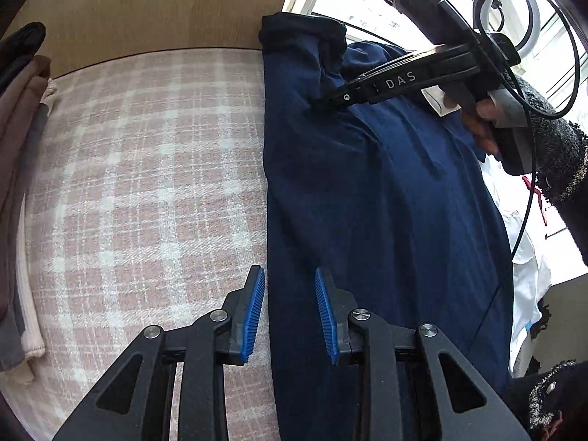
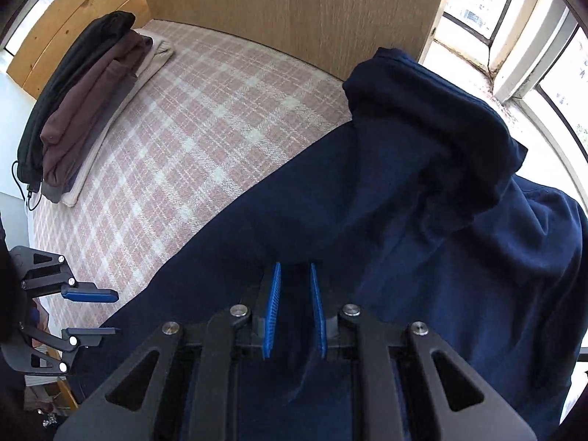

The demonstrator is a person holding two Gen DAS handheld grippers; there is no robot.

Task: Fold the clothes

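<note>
I am holding the left gripper (image 1: pixel 289 312) with its blue pads spread apart, straddling the long edge of the navy garment (image 1: pixel 367 202), which is lying stretched along the pink plaid bedcover (image 1: pixel 147 183) toward the window. My right gripper (image 2: pixel 296 308) is sitting with its pads drawn close around a raised fold of that navy cloth, though I cannot tell whether they are actually pinching it. Beyond it the garment's bunched cuff (image 2: pixel 422 117) is lying near the wooden board (image 2: pixel 294 7). I see no containers here; a stack of folded clothes (image 2: pixel 84 110) is resting at the bedcover's far edge.
</note>
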